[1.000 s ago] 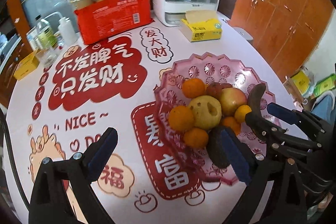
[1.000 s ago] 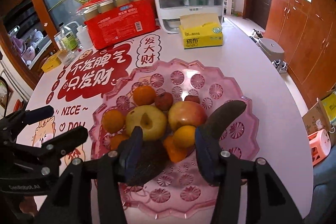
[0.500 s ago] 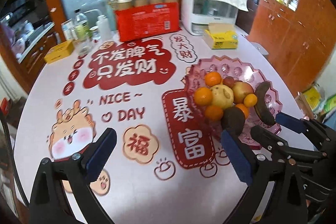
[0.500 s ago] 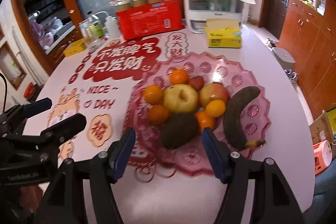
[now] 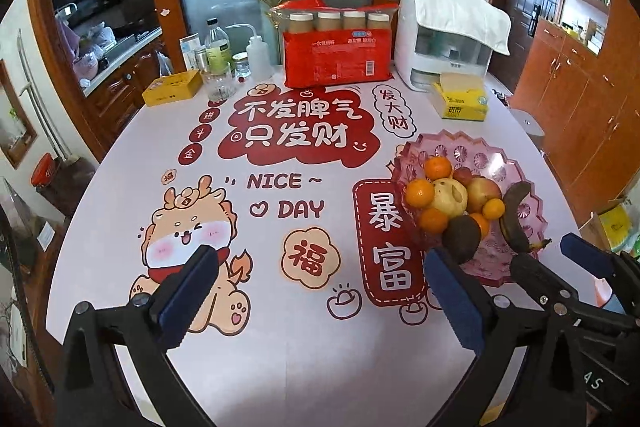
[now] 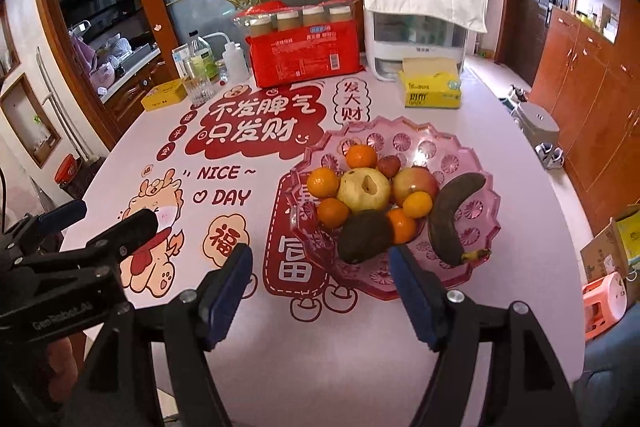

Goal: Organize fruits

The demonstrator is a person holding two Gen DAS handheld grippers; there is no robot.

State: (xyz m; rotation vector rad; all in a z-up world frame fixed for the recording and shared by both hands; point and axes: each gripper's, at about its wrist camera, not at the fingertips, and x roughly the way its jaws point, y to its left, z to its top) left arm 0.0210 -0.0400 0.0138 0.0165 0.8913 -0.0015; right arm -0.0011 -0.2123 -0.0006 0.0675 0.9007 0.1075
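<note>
The pink fruit tray (image 6: 476, 227) is sitting at the centre right of the right wrist view, on the table (image 6: 360, 347), and it is holding the whole pile: oranges, a pear (image 6: 363, 189), an apple (image 6: 414, 183), a dark avocado (image 6: 365, 235) and a blackened banana (image 6: 454, 217). The right gripper (image 6: 320, 295) is widening its jaws with nothing between them, and the avocado is lying just above and between its blue pads (image 6: 412, 293), so this hand seems the nearer one. The banana's long axis is running from upper right down to lower left. The left gripper (image 5: 320, 297) is hanging fully released over bare tablecloth, with the tray off at the right of its view.
</note>
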